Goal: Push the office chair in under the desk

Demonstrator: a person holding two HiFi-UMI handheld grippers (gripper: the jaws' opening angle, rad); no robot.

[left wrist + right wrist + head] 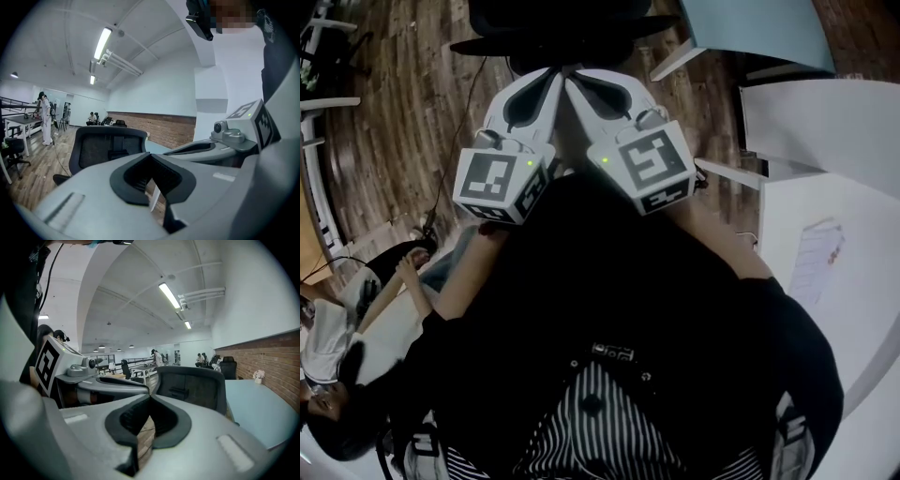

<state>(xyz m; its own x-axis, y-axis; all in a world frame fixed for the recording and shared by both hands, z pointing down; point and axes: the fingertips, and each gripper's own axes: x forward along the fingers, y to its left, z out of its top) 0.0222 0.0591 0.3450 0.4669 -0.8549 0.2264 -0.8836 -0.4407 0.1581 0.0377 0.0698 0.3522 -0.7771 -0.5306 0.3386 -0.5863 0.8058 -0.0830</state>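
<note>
Your left gripper (546, 86) and right gripper (581, 84) were both fully closed, jaws together with nothing between them. They lay side by side, tips nearly meeting. Just beyond the tips stood the office chair (553, 33), its black backrest toward you; contact could not be confirmed. The pale blue worktop (759, 28) lay to the right of the chair, which was not yet under it. The step likely required both closed tips set evenly on the backrest's upper edge, then a level push steered right so the chair did not swivel.
</note>
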